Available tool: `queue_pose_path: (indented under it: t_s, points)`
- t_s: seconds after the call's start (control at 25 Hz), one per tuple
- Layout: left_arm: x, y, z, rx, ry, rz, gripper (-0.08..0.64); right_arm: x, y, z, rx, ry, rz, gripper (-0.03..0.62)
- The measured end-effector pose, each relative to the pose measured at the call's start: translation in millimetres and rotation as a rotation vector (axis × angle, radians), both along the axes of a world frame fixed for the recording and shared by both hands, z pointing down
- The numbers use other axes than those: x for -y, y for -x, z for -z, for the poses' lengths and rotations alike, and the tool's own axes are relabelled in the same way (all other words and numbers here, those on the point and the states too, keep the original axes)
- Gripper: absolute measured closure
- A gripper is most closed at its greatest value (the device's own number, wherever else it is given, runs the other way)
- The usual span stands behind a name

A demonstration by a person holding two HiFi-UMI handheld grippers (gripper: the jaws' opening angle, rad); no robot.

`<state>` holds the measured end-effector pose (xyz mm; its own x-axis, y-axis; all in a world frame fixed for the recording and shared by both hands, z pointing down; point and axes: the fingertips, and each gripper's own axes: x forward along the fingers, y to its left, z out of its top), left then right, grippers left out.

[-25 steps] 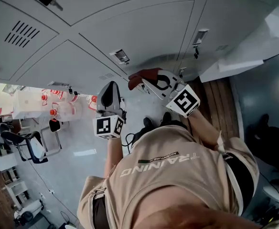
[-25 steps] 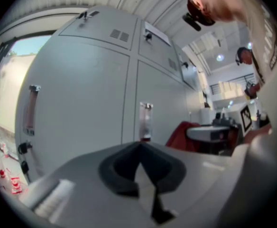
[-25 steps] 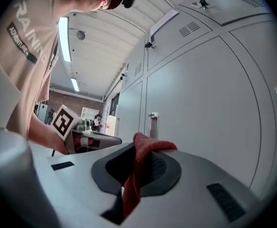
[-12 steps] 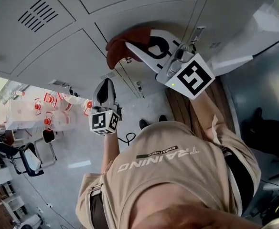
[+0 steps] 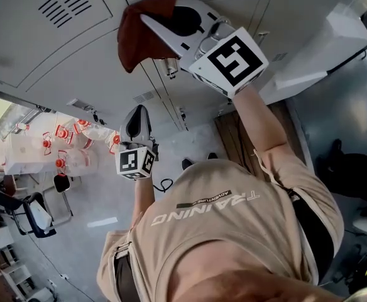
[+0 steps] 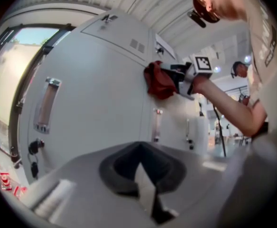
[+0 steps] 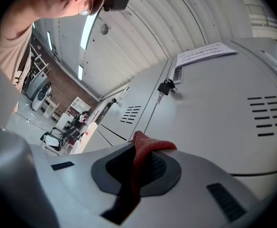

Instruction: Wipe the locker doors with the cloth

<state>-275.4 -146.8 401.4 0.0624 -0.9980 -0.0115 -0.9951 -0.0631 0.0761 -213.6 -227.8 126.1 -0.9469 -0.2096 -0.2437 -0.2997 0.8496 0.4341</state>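
head view: right tongs (image 5: pixel 155 22) raised high, clamped on the red cloth (image 5: pixel 133 36), cloth bunched over the tips and laid against the grey locker doors (image 5: pixel 58 68), right by a vertical seam between two doors. left tongs (image 5: pixel 139 113) hanging lower, well apart from the cloth, pointed toward the lockers, not touching them, closed like a beak, nothing carried. open door (image 5: pixel 322 46) swung out at far right, away from the work. left gripper view: left tongs (image 6: pixel 145 194) closed, nothing between the jaws. beyond them, cloth (image 6: pixel 158 81) pushed against a door face near its upper part, right tongs (image 6: pixel 179 77) just behind it, forearm (image 6: pixel 224 103) stretched out. door handle (image 6: pixel 156 125) further down, clear of the cloth. right gripper view: right tongs (image 7: pixel 138 175) closed on a fold of cloth (image 7: pixel 145 148), red strip running down through the jaws, top of the fold poking out toward the door. ahead: vent slots (image 7: pixel 264 110), key (image 7: pixel 166 87) hanging in a lock, paper label (image 7: pixel 205 52) higher up. progress, judgement only: mid-wipe, somewhere on an upper door. no wet streaks, dust lines or shine difference visible, so no way to sort cleaned doors from uncleaned. probably left: rest of this door, the neighbours, the lower row. no sign of wrap-up.
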Motion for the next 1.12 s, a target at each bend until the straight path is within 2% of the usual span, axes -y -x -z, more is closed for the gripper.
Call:
queue_pose_path:
  t_s: [0.16, 0.36, 0.88, 0.96, 1.12]
  points:
    - [-5, 2, 0, -0.008, 0.004, -0.006, 0.555, 5, 1, -3, -0.003, 0.014, -0.027, 0.563]
    - [-6, 6, -5, -0.020, 0.011, -0.022, 0.555, 10, 1, -24, -0.015, 0.107, -0.008, 0.563]
    - [1, -5, -17, -0.022, 0.040, -0.088, 0.555, 22, -4, -143, -0.133, 0.326, -0.011, 0.565]
    - [2, -5, -19, -0.021, 0.046, -0.091, 0.555, 23, -5, -159, -0.118, 0.367, -0.003, 0.565]
    - [4, -6, -23, -0.017, 0.055, -0.098, 0.555, 25, -13, -172, -0.030, 0.445, 0.035, 0.563]
